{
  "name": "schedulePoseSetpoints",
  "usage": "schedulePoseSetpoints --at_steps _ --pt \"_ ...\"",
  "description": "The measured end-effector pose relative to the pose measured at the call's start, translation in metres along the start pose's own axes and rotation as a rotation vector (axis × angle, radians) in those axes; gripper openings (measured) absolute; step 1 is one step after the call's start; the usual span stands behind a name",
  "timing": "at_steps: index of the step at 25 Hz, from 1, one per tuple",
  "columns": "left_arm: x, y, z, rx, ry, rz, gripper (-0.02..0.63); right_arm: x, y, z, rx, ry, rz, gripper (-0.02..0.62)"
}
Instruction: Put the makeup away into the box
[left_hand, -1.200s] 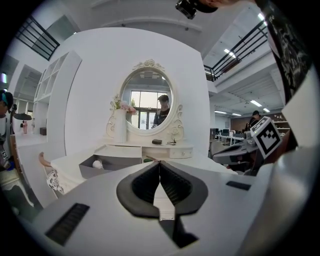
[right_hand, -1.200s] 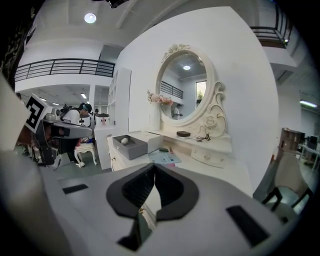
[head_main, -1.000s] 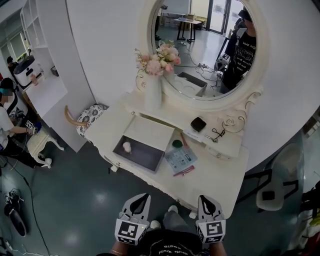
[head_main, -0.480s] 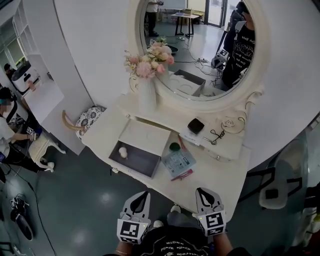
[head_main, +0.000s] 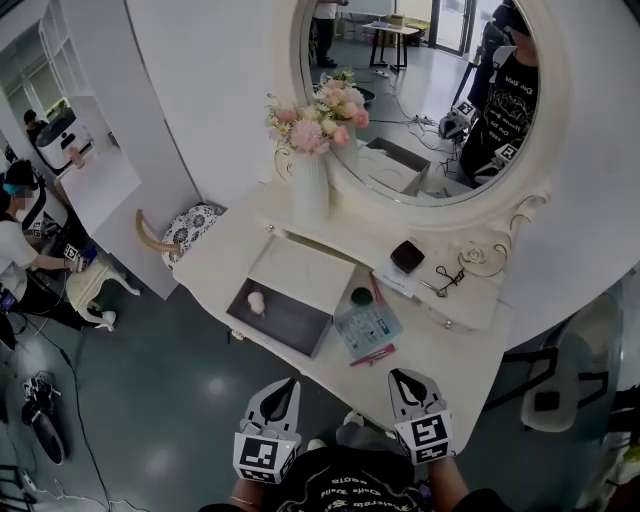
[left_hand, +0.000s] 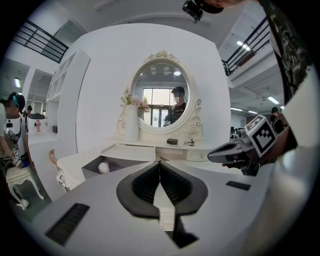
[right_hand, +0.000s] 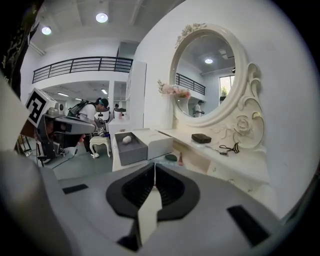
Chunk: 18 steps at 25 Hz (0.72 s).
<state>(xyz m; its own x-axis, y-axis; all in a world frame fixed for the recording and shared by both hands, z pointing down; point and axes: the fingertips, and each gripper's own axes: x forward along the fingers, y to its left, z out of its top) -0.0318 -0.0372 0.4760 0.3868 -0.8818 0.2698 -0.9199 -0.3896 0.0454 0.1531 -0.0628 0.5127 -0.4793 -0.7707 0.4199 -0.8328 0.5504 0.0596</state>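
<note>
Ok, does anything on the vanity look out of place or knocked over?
Nothing spilled or damaged. The box stands open with only a white puff inside, while the card packet lies askew beside it, and a pink stick sits near the front edge of the table.

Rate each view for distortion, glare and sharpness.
Head view: sharp and evenly lit, with a soft glare patch on the floor and mild wide-angle bending. Left gripper view: strong fisheye with black corners, and the windows reflected in the mirror are very bright. Right gripper view: same fisheye; the ceiling lights flare and straight lines curve.
</note>
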Motion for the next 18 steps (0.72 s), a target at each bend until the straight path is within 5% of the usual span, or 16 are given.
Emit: schedulePoseSetpoints --at_steps 14,18 --pt "0.008 0.008 -0.005 -0.033 0.022 0.059 0.015 0.033 0.011 -0.001 -0.095 0.073 0.214 0.017" --pt "0.003 0.014 -0.008 -0.041 0.035 0.092 0.015 0.043 0.018 -0.002 -0.144 0.096 0.286 0.081"
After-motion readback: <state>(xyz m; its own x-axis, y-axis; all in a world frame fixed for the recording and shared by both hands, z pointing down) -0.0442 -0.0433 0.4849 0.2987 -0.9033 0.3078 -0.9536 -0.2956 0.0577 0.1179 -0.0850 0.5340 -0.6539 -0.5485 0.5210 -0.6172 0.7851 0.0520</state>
